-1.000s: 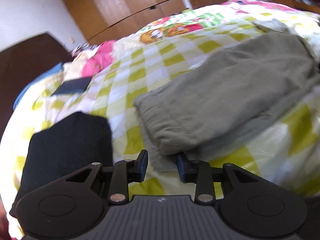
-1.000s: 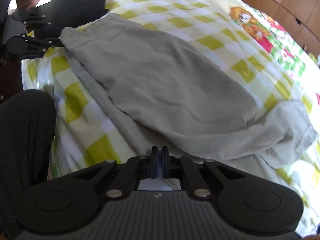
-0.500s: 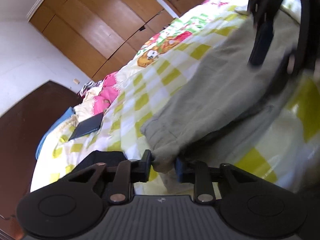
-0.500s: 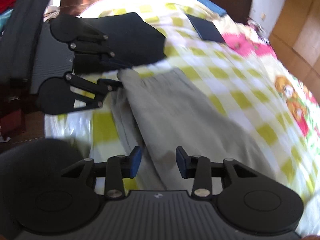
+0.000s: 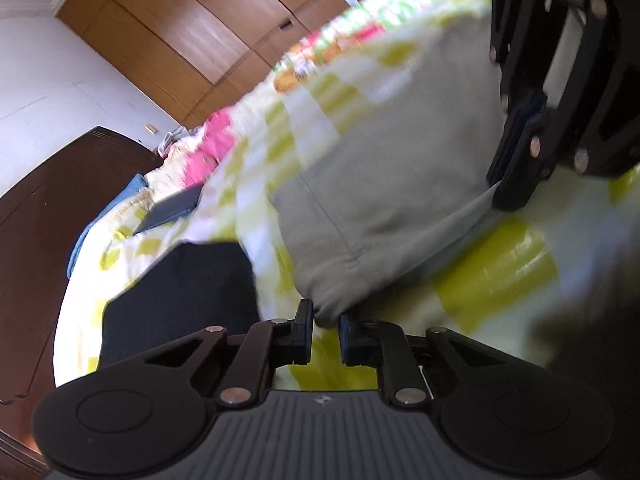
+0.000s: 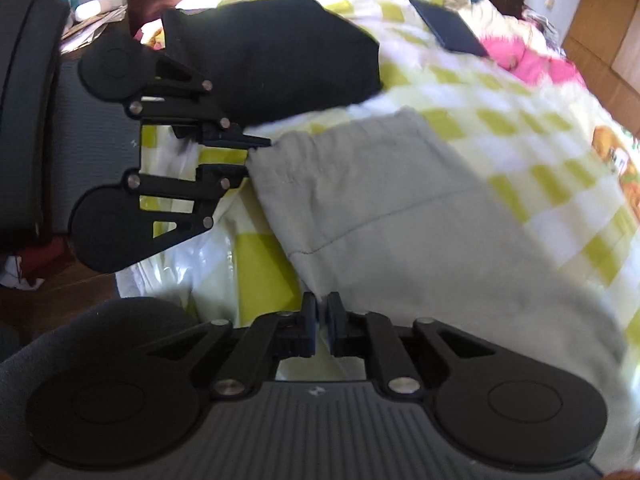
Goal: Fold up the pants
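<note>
Left wrist view: grey pants (image 5: 384, 184) laid lengthwise on bed (image 5: 496, 268), already doubled. Left tongs (image 5: 325, 326) just closing, pinched on near corner at bed edge.

Right wrist view: right tongs (image 6: 322, 322) just closing, clamped on other corner of same end. Crosswise fold judged still undone.
</note>
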Motion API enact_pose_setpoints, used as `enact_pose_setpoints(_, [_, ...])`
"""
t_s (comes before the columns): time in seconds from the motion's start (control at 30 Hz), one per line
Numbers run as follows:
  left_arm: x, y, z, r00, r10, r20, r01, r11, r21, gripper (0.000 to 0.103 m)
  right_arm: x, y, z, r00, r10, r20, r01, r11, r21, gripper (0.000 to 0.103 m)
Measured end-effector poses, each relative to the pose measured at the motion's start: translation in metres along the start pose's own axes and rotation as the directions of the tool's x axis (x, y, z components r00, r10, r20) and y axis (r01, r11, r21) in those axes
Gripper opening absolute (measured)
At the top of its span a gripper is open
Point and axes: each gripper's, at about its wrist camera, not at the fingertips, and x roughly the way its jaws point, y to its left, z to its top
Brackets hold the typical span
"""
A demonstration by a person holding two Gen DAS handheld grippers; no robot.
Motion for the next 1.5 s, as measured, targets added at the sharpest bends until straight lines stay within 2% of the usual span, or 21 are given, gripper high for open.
enact_pose_setpoints(0.07, [-0.004, -0.002, -0.002, 1.0, 0.017, -0.008, -0.017, 1.0, 0.001, 0.031, -0.008, -0.002, 0.001, 1.0, -0.004, 0.026, 0.004, 1.0, 0.019, 0.011])
enact_pose_setpoints(0.13, [-0.012, 0.006, -0.002, 1.0, 0.023, -0.012, -0.024, 0.999, -0.045, 0.034, -0.022, -0.006, -0.004, 0.998, -0.005, 0.066, 0.002, 0.999, 0.048, 0.015])
enact_pose_setpoints(0.27, [-0.029, 0.016, 0.0, 0.996, 0.091, -0.012, -0.091, 0.992, -0.086, 0.034, -0.041, -0.016, -0.014, 0.992, -0.032, 0.119, 0.02, 0.995, 0.1, 0.019])
enact_pose_setpoints(0.3, [-0.034, 0.018, 0.002, 0.996, 0.086, -0.001, -0.085, 0.991, -0.105, 0.034, -0.039, -0.019, -0.017, 0.993, -0.042, 0.114, 0.029, 0.993, 0.114, 0.022])
enact_pose_setpoints(0.37, [-0.035, 0.018, 0.008, 0.998, 0.066, 0.017, -0.063, 0.99, -0.126, 0.036, -0.03, -0.026, -0.019, 0.996, -0.055, 0.07, 0.044, 0.988, 0.149, 0.022])
enact_pose_setpoints(0.47, [-0.014, 0.004, 0.014, 0.998, 0.06, -0.025, -0.061, 0.996, -0.061, 0.036, -0.037, -0.035, -0.025, 0.997, -0.033, 0.068, 0.018, 0.978, 0.209, 0.022])
enact_pose_setpoints(0.57, [0.008, -0.002, 0.013, 0.996, 0.073, -0.057, -0.073, 0.997, -0.003, 0.036, -0.053, -0.049, -0.039, 0.992, -0.108, 0.067, 0.092, 0.974, 0.208, 0.023])
enact_pose_setpoints(0.67, [0.024, 0.007, 0.007, 0.988, 0.095, -0.12, -0.096, 0.995, 0.002, 0.036, -0.069, -0.08, -0.062, 0.981, -0.192, 0.028, 0.176, 0.941, 0.29, 0.025])
enact_pose_setpoints(0.73, [0.024, 0.01, 0.003, 0.982, 0.127, -0.141, -0.126, 0.992, 0.017, 0.036, -0.083, -0.106, -0.079, 0.966, -0.26, -0.005, 0.243, 0.895, 0.374, 0.025])
enact_pose_setpoints(0.8, [0.013, 0.014, 0.006, 0.983, 0.137, -0.122, -0.137, 0.991, 0.005, 0.036, -0.1, -0.135, -0.097, 0.948, -0.317, -0.028, 0.293, 0.836, 0.463, 0.025])
enact_pose_setpoints(0.9, [-0.004, 0.016, 0.029, 0.99, 0.12, -0.068, -0.123, 0.992, -0.036, 0.037, -0.118, -0.179, -0.121, 0.924, -0.376, -0.077, 0.35, 0.744, 0.569, 0.027])
enact_pose_setpoints(1.0, [-0.018, 0.004, 0.07, 0.999, 0.038, 0.024, -0.037, 0.997, -0.061, 0.037, -0.127, -0.224, -0.14, 0.886, -0.444, -0.134, 0.422, 0.652, 0.631, 0.029])
enact_pose_setpoints(1.07, [-0.025, -0.014, 0.102, 0.994, -0.049, 0.095, 0.055, 0.997, -0.062, 0.039, -0.132, -0.255, -0.154, 0.871, -0.459, -0.175, 0.442, 0.575, 0.688, 0.033])
enact_pose_setpoints(1.13, [-0.028, -0.035, 0.134, 0.975, -0.159, 0.157, 0.172, 0.983, -0.071, 0.043, -0.134, -0.285, -0.167, 0.878, -0.44, -0.188, 0.421, 0.524, 0.741, 0.034])
enact_pose_setpoints(1.23, [-0.029, -0.07, 0.174, 0.917, -0.328, 0.227, 0.35, 0.935, -0.061, 0.044, -0.13, -0.325, -0.172, 0.877, -0.445, -0.183, 0.406, 0.48, 0.777, 0.041])
enact_pose_setpoints(1.3, [-0.029, -0.094, 0.194, 0.891, -0.377, 0.253, 0.394, 0.919, -0.015, 0.044, -0.121, -0.351, -0.168, 0.874, -0.449, -0.189, 0.401, 0.442, 0.802, 0.049])
enact_pose_setpoints(1.4, [-0.025, -0.121, 0.215, 0.859, -0.443, 0.258, 0.455, 0.89, 0.012, 0.045, -0.104, -0.393, -0.162, 0.886, -0.423, -0.191, 0.355, 0.352, 0.866, 0.05])
enact_pose_setpoints(1.43, [-0.024, -0.127, 0.219, 0.85, -0.461, 0.255, 0.474, 0.881, 0.011, 0.045, -0.098, -0.403, -0.158, 0.889, -0.417, -0.19, 0.343, 0.333, 0.878, 0.052])
enact_pose_setpoints(1.5, [-0.021, -0.135, 0.225, 0.844, -0.476, 0.248, 0.489, 0.872, 0.012, 0.045, -0.082, -0.42, -0.15, 0.892, -0.399, -0.21, 0.345, 0.303, 0.889, 0.053])
